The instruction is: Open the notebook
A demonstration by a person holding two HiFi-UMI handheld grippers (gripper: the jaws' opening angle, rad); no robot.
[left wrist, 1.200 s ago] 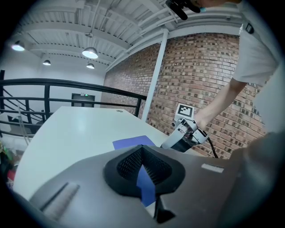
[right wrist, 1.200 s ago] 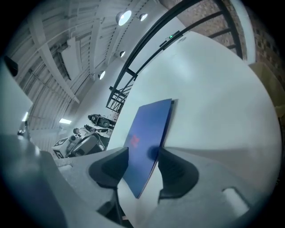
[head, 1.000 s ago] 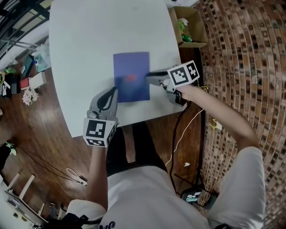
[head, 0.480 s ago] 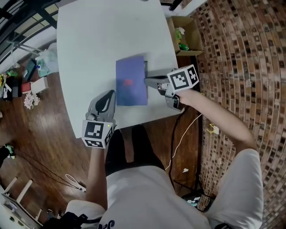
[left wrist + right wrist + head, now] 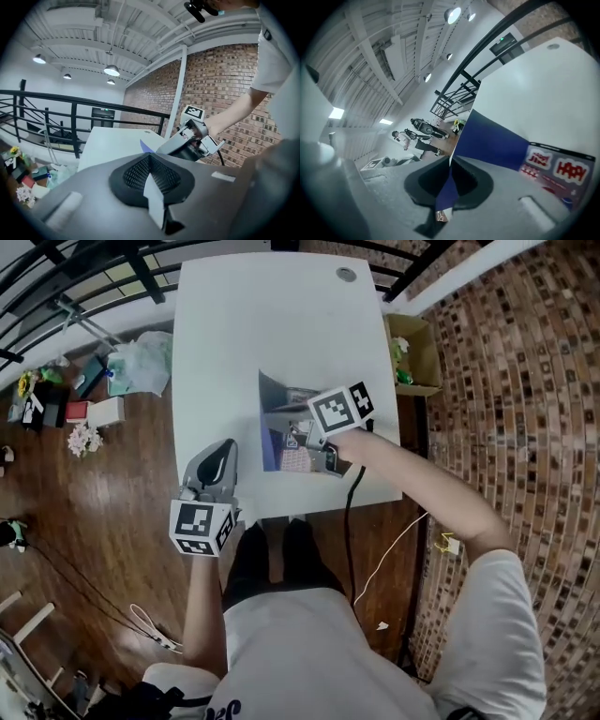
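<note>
The notebook [image 5: 270, 448] lies on the white table [image 5: 234, 334], and its blue cover [image 5: 273, 397] stands raised. My right gripper [image 5: 292, 424] is shut on the cover's free edge and holds it up over the first page [image 5: 296, 461], which bears coloured pictures. In the right gripper view the blue cover [image 5: 497, 140] runs out from between the jaws of my right gripper [image 5: 450, 164], with red print [image 5: 555, 169] beside it. My left gripper [image 5: 219, 452] hovers at the table's near left edge, shut on nothing, apart from the notebook. The left gripper view looks over my left gripper [image 5: 150, 157] at the right gripper [image 5: 190, 140].
An open cardboard box [image 5: 419, 354] stands off the table's right side. A small round disc [image 5: 347, 274] sits at the table's far edge. Bags and small items [image 5: 103, 381] lie on the wooden floor at left, by a black railing [image 5: 94, 296]. A cable [image 5: 380, 545] trails below.
My right gripper closed on the cover's right edge and swung it up and to the left. My left gripper drew back from the notebook toward the table's near left edge.
</note>
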